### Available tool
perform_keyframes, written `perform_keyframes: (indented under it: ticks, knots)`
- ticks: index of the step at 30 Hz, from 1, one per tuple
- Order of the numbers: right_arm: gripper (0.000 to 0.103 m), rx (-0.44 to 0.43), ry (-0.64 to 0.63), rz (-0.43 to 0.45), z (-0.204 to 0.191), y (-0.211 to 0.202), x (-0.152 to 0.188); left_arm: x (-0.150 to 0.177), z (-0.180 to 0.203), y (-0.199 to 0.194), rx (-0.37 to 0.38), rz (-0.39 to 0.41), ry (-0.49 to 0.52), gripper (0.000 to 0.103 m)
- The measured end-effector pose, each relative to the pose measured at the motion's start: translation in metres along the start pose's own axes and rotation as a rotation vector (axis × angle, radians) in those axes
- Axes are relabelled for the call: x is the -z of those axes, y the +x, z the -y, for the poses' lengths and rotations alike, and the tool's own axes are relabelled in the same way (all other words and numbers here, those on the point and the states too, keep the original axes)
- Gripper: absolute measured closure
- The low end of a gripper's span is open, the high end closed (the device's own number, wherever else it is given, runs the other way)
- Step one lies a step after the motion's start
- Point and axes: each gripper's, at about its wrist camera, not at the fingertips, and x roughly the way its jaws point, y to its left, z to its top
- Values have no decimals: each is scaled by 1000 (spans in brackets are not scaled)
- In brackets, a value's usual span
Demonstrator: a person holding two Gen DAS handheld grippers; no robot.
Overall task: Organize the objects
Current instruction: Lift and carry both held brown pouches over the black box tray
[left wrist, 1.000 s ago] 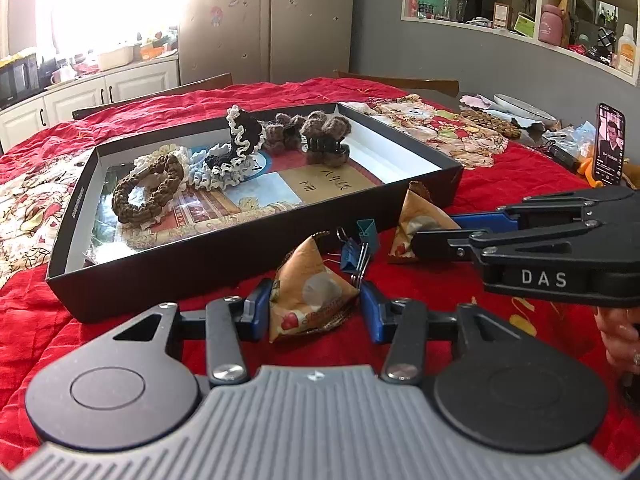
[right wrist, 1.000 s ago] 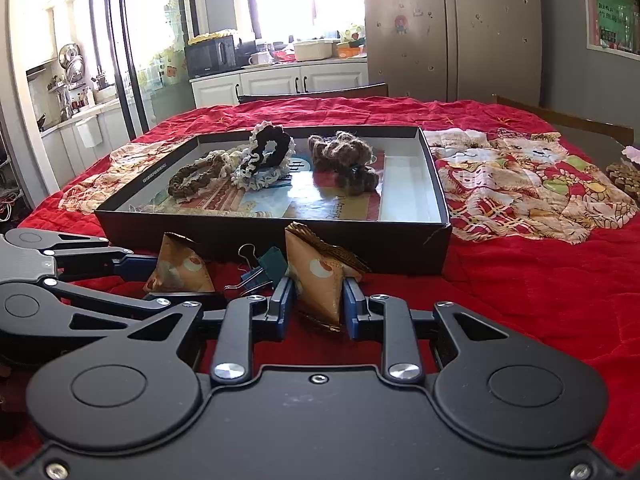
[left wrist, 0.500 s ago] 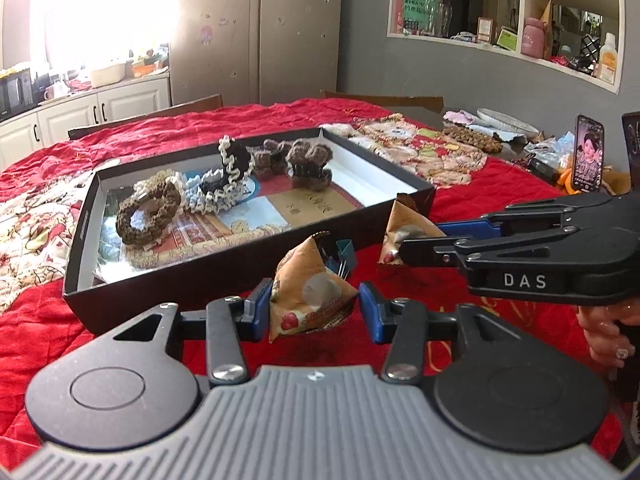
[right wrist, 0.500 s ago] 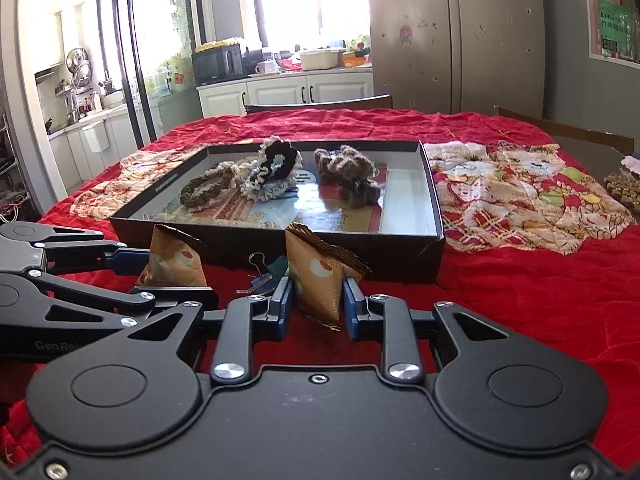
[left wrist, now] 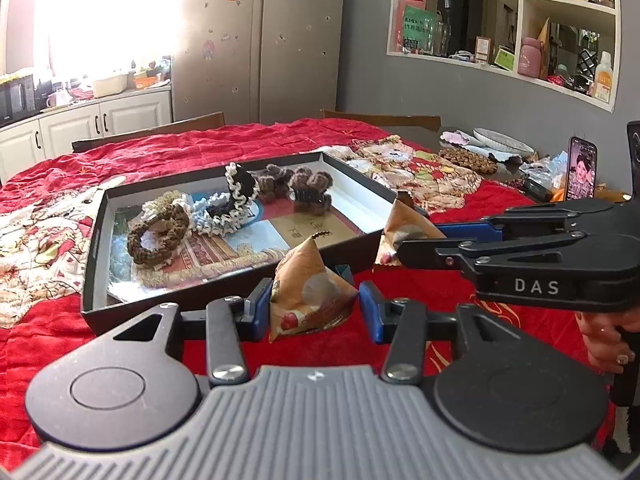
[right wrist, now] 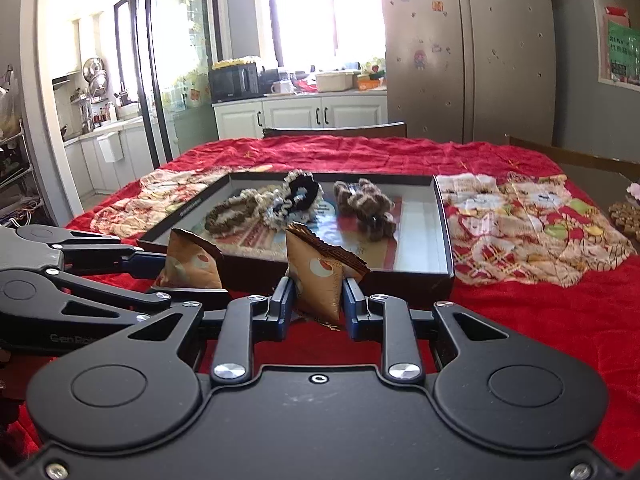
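My left gripper is shut on a tan triangular snack packet and holds it above the red cloth, just in front of the black tray. My right gripper is shut on a second tan snack packet, also raised near the tray's front wall. Each gripper shows in the other's view: the right one at right with its packet, the left one at left with its packet. The tray holds brown and white scrunchies and brown knitted pieces.
A patterned cloth lies right of the tray. A phone stands at the far right among plates and clutter. A teal binder clip peeks out behind the left packet. Chair backs stand at the table's far edge.
Both grippers have risen with their packets, so the tray sits lower in view and the binder clips on the cloth are now mostly hidden behind the packets.
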Motion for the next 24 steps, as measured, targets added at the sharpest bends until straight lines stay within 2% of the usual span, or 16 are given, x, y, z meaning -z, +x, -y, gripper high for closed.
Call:
perform_keyframes:
  ticks: [12,24]
  knots:
    - [78,-5,-26,61,-7,3,-23,-22,-25,-7,-83,63,-20,53]
    - [78,31,-41,89,-9,33,-48,-44,-55,14,-136,65,-63,53]
